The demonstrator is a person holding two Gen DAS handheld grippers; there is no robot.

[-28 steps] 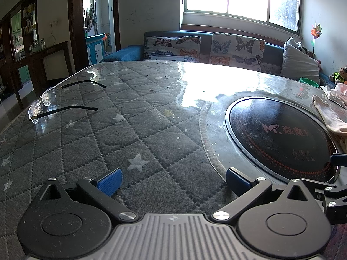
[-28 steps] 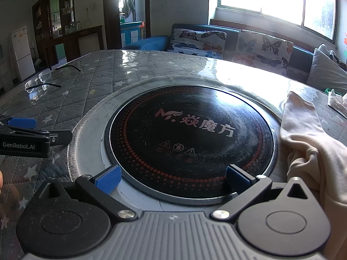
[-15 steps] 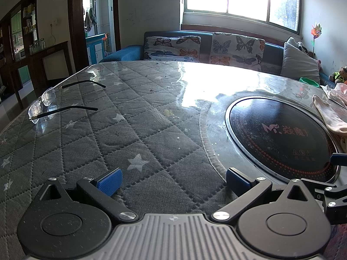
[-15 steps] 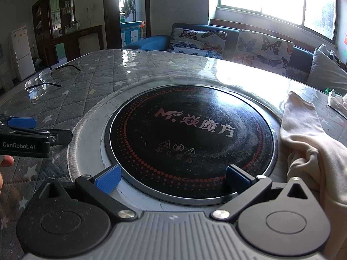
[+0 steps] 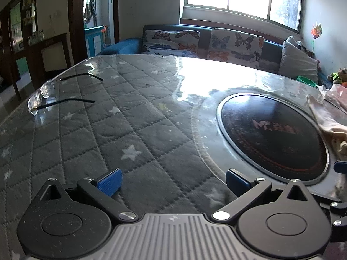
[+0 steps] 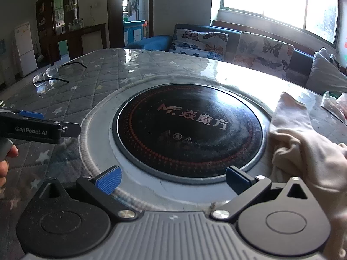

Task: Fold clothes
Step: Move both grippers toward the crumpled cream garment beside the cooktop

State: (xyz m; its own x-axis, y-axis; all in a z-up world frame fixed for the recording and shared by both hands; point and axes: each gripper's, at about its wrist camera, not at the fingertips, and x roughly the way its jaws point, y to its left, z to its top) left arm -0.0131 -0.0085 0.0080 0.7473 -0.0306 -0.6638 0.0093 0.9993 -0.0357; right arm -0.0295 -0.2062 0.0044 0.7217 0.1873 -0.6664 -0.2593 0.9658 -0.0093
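Quilted grey star-print table cover (image 5: 91,143) under a glossy sheet spans the near field. Left gripper (image 5: 172,179) hovers above it, jaws wide apart, nothing held. Right gripper (image 6: 172,178) sits over the round black cooktop (image 6: 188,130), jaws likewise spread and empty. Crumpled beige garment (image 6: 303,143) lies just right of the cooktop, unfolded. Eyeglasses (image 5: 43,95) rest far left; butterfly-cushion sofa (image 5: 203,41) beyond.

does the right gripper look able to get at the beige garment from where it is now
Probably yes. The right gripper is open and holds nothing, and the beige garment lies crumpled on the table just to its right, beside the round cooktop. Nothing shows between them.
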